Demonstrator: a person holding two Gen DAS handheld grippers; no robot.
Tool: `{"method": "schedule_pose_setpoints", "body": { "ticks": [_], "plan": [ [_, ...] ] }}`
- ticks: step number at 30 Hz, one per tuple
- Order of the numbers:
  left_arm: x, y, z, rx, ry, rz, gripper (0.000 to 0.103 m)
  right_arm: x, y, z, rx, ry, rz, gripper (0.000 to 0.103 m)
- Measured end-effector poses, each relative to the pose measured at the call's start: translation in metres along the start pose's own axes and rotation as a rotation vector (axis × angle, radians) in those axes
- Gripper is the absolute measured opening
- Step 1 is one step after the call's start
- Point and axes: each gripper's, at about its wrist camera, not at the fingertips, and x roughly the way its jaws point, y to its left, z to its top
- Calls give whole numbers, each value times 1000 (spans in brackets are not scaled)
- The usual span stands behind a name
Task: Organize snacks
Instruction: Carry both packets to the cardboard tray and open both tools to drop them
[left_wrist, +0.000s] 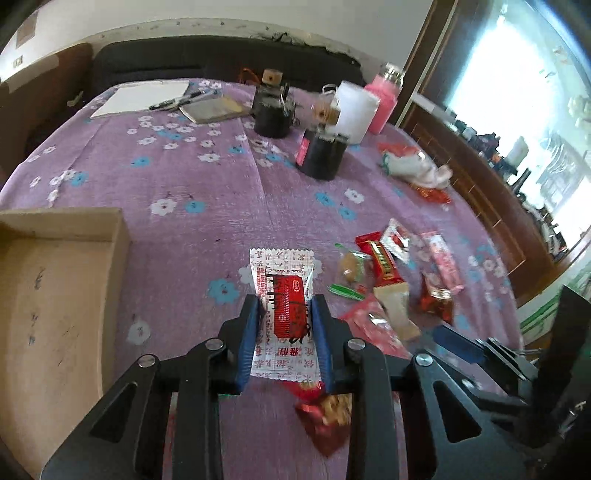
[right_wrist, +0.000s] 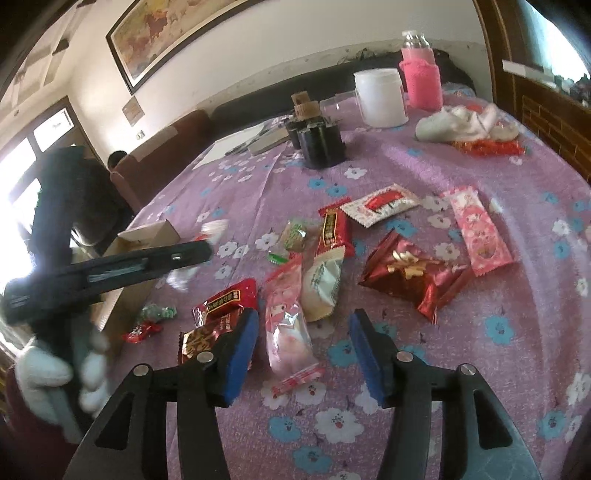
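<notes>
Left gripper (left_wrist: 284, 328): my blue pads are clenched on a white-and-red snack packet (left_wrist: 282, 299); the packet stands lengthwise between the fingers, its far end sticking out past the tips, above the cloth.
Right gripper (right_wrist: 301, 350): my fingers stand apart, released, touching nothing; a pink packet (right_wrist: 290, 325) lies on the cloth between them, clear of both pads.
Left hand (right_wrist: 55, 373): in the right wrist view it shows at the near left, in a white glove, gripping the black handle of the left tool.
Cardboard box (left_wrist: 55, 295): open, on the near left of the table, left of my left gripper and apart from it; its floor looks bare where I can see it.
Snack pile (right_wrist: 332, 251): loose packets lie to the right of the held packet, some overlapping: a red bar, a pale green-white pack, a shiny red bag (right_wrist: 410, 273), a second pink packet (right_wrist: 476, 229), a small white-red sachet (right_wrist: 380, 205).
Near strays: two red packets (right_wrist: 218, 314) lie just left of my right gripper's left finger; small wrapped candies (right_wrist: 151, 319) lie further left.
Table (left_wrist: 184, 177): covered by a purple flowered cloth.
Far side: two black containers (left_wrist: 273, 110), a white jar (right_wrist: 382, 98), a pink bottle (right_wrist: 421, 74), papers and pens (left_wrist: 140, 98).
Far right: a crumpled white cloth (right_wrist: 458, 122).
</notes>
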Motion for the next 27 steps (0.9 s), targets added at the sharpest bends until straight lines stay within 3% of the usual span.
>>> {"method": "schedule_pose_setpoints", "body": {
  "ticks": [6, 8, 10, 13, 16, 21, 27],
  "plan": [
    [-36, 7, -18, -10, -41, -44, 25, 14, 24, 8, -79, 64, -35, 51],
    [-45, 10, -25, -7, -48, -51, 25, 29, 30, 10, -114, 106, -79, 39],
    [-53, 12, -30, -7, -57, -56, 26, 44, 32, 10, -135, 157, -107, 38],
    [-63, 18, -38, -22, -71, -72, 26, 50, 38, 10, -175, 152, -150, 38],
    [-75, 25, -45, -46, -92, -93, 26, 46, 37, 9, -151, 147, -120, 31],
    [-107, 28, -58, -71, -152, -139, 26, 13, 34, 9, -89, 67, -88, 30],
    [-163, 14, -84, -44, -241, -224, 26, -59, 37, 4, -43, -73, -93, 29]
  ]
}}
